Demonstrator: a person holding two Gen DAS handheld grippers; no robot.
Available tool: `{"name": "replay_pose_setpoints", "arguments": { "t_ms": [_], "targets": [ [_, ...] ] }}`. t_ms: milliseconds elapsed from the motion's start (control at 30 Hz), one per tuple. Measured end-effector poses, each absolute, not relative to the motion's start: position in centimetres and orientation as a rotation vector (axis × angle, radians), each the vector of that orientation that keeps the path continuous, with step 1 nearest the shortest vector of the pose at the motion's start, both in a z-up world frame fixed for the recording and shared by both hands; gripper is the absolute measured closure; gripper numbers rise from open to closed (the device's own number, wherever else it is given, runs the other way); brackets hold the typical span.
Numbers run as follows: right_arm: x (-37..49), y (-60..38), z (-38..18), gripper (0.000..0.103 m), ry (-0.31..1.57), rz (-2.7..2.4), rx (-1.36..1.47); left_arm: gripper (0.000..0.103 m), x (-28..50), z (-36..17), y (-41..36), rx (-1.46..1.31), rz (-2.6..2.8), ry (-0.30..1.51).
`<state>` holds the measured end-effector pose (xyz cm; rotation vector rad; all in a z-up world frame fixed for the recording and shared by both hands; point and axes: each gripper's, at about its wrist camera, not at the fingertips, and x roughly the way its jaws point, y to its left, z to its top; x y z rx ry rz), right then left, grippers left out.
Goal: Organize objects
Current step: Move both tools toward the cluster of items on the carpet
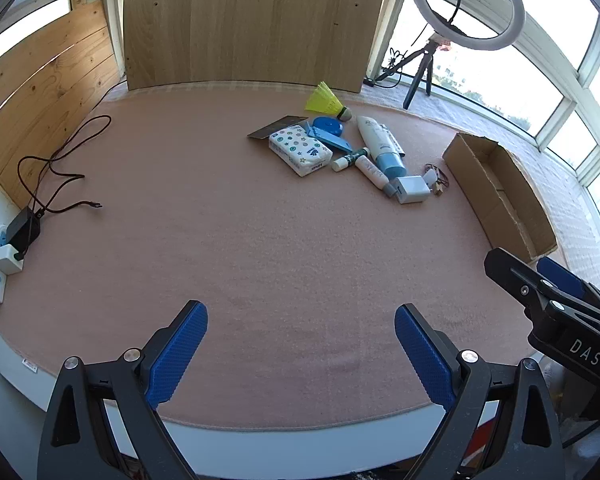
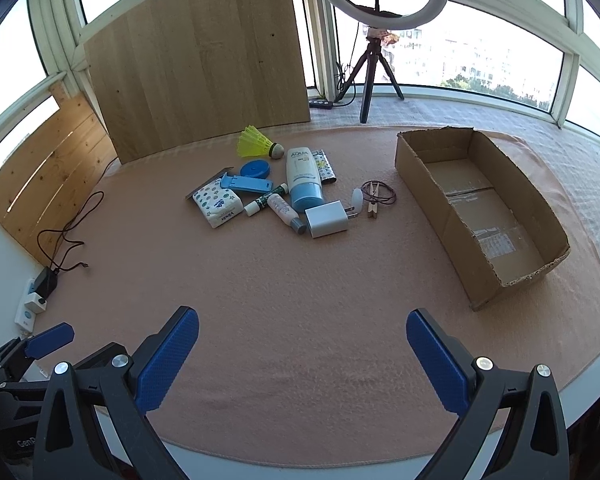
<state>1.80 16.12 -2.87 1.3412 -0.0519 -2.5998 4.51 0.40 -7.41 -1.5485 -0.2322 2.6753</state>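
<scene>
Judging by the cardboard box, nothing had been sorted yet: its floor showed bare, and every loose item lay in one pile on the pink mat, to the left of the box and apart from it. Nearest the box sat a clothespin tangled with a thin brown cord, then a white charger plug. Further from the box lay the AQUA tube, a small white bottle, a lip balm stick, a blue folding stand touching a blue round case, and a tissue pack. The yellow shuttlecock lay at the pile's back edge, away from me. My left gripper was spread wide and carried nothing, as was my right gripper; both hung over bare mat, well short of the pile. I judged the whole job ahead: each piece probably wanted moving into the box, closest ones first.
</scene>
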Motion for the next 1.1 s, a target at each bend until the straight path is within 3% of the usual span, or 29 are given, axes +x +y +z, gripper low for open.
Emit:
{"name": "replay_pose_setpoints", "arguments": {
  "t_ms": [633,1100],
  "targets": [
    [-0.8,17.2,-3.7,0.0,-0.025,-2.596,1.373,0.006,0.0,-6.5,-2.0,-1.521,2.789,-0.151],
    [-6.2,19.8,-5.0,0.0,-0.09,-2.566,1.447,0.006,-6.5,-10.7,-3.8,-1.619,2.7,-0.173]
  ]
}}
